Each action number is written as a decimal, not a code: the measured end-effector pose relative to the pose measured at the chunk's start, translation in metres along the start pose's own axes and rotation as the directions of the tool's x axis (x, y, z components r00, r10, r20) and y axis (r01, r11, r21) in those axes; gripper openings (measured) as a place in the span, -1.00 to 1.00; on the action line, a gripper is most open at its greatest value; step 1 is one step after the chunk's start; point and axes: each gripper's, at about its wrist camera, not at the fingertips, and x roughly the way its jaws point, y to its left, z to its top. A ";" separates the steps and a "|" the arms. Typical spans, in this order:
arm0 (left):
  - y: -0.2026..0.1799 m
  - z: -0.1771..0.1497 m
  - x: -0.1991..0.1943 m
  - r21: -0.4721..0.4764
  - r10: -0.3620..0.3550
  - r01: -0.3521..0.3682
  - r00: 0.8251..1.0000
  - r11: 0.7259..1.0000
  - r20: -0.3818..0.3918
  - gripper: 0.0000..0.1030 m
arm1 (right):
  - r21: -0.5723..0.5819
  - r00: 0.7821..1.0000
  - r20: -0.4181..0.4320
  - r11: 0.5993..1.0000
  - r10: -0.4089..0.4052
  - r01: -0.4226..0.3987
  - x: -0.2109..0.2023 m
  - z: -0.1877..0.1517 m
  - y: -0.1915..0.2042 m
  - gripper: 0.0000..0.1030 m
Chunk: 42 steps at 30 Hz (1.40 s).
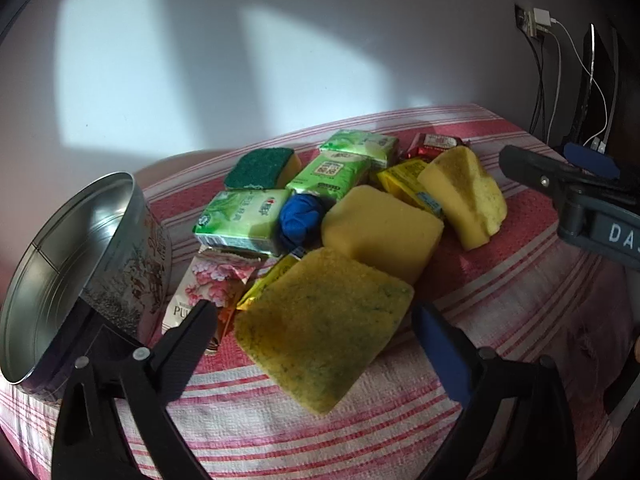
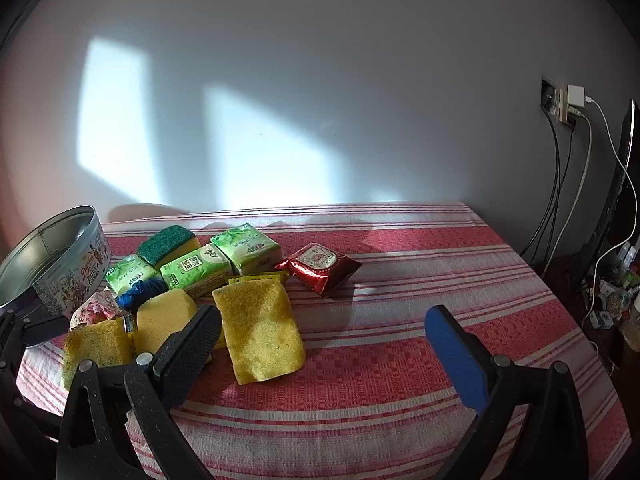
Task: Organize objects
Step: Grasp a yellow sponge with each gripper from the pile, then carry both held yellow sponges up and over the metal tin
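Observation:
A heap of small things lies on the red-striped cloth (image 1: 500, 300). It holds yellow sponges, green tissue packs (image 1: 240, 216), a green-topped scrub sponge (image 1: 260, 168), a blue bundle (image 1: 300, 216), yellow sachets, a pink floral packet (image 1: 208, 288) and a red packet (image 2: 320, 266). My left gripper (image 1: 316, 312) stands open astride the nearest yellow sponge (image 1: 324, 332), and its pads do not press it. The right gripper (image 2: 322, 314) is open over bare cloth, just right of another yellow sponge (image 2: 258, 332). It also shows side-on as the right gripper (image 1: 556, 162) beyond the heap.
An open, empty round cookie tin (image 1: 132, 264) stands tilted-looking at the left of the heap, also seen as the tin (image 2: 76, 276). A white wall backs the table. Cables and a wall socket (image 2: 560, 104) hang at the right, above a cluttered floor corner.

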 end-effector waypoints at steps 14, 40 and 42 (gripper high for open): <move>0.030 -0.007 -0.023 -0.143 -0.105 0.119 0.989 0.983 0.104 0.24 | 0.004 0.996 -0.059 0.997 0.073 -0.073 0.011 -0.003 0.006 0.99; 0.057 0.002 -0.042 -0.196 0.036 0.000 0.983 0.981 0.180 0.24 | 0.053 0.989 -0.007 0.987 0.149 -0.149 0.000 -0.005 0.005 -0.01; 0.060 0.003 -0.047 -0.191 0.049 -0.011 0.979 0.981 0.196 0.24 | 0.052 0.991 0.036 0.990 0.129 -0.131 -0.008 -0.005 0.007 -0.01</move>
